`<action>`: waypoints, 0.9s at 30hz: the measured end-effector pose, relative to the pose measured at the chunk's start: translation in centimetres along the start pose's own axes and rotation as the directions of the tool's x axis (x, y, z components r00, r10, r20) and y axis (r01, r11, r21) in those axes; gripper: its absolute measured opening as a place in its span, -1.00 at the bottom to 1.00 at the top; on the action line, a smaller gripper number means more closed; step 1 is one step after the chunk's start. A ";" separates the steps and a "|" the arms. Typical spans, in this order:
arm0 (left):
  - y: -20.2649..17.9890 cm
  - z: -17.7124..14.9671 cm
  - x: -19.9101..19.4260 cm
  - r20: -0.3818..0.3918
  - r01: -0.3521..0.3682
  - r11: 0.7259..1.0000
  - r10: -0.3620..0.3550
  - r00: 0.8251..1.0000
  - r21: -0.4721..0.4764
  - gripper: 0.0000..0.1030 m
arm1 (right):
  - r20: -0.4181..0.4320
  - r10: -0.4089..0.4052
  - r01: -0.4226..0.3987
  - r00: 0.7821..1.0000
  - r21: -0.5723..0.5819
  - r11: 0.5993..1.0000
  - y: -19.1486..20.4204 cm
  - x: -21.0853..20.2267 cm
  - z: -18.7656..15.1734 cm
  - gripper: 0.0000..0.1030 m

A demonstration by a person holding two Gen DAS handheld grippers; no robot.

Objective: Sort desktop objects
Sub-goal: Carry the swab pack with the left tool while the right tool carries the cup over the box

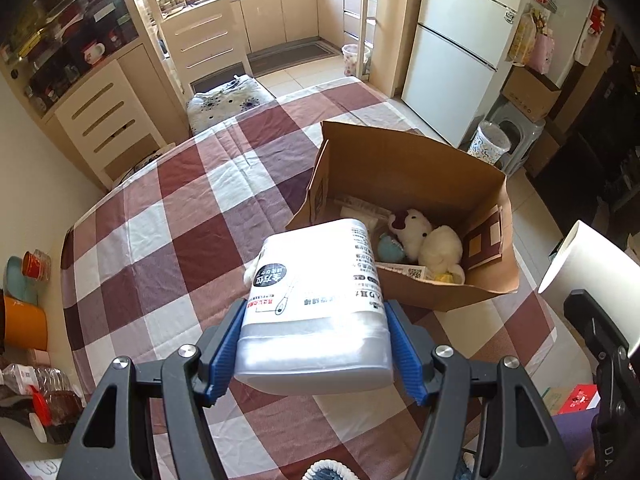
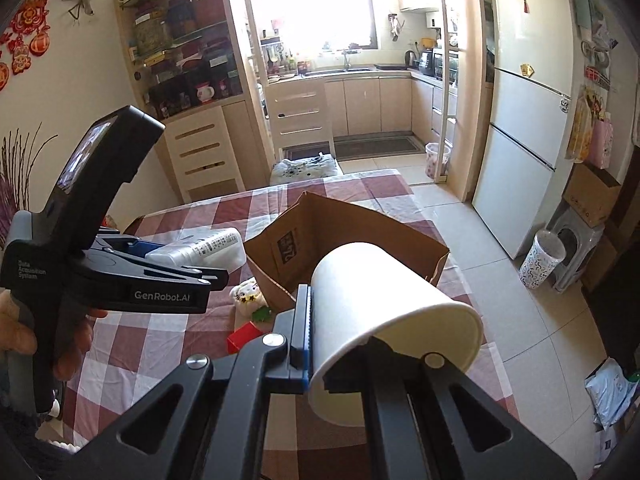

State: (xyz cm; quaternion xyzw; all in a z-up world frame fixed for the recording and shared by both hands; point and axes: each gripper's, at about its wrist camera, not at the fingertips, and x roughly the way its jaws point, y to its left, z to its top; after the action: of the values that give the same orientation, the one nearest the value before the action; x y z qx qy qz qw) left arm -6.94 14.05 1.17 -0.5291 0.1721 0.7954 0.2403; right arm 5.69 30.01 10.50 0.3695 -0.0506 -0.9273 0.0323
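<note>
My left gripper (image 1: pixel 314 344) is shut on a white plastic bottle (image 1: pixel 320 304) with black print, held above the checked tablecloth just left of an open cardboard box (image 1: pixel 408 176). The box holds white plush toys (image 1: pixel 428 244) and paper packets. My right gripper (image 2: pixel 344 332) is shut on the wall of a white paper cup (image 2: pixel 384 308), tilted on its side, in front of the box (image 2: pixel 320 224). The cup's rim also shows in the left wrist view (image 1: pixel 592 276). The left gripper with the bottle (image 2: pixel 208 248) shows at the left of the right wrist view.
A small plush toy (image 2: pixel 250 294), a green piece and a red block (image 2: pixel 242 336) lie on the tablecloth (image 1: pixel 168 216) left of the box. A padded chair (image 1: pixel 224 104) stands at the far table edge. Bottles and jars (image 1: pixel 36 392) stand on the floor at left.
</note>
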 end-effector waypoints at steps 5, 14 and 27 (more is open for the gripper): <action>-0.1 1.2 -0.2 0.016 -0.004 1.000 0.004 1.000 0.006 0.33 | 0.000 -0.015 0.015 1.000 0.023 1.000 -0.8 0.1 0.4 -0.92; -0.4 3.7 -0.9 0.045 -0.006 1.000 0.006 0.999 0.014 0.33 | 0.017 -0.031 0.031 0.999 0.026 0.999 -1.2 0.9 2.2 -0.92; -1.5 6.0 -0.9 0.038 0.011 0.999 -0.012 0.999 0.047 0.33 | 0.012 -0.019 0.019 1.000 0.037 0.999 -1.9 2.4 4.0 -0.92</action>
State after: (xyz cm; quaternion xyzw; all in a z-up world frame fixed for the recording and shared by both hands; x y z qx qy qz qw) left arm -10.35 18.31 4.23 -0.5091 0.1832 0.7996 0.2606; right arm 1.17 31.96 11.47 0.3646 -0.0644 -0.9288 0.0164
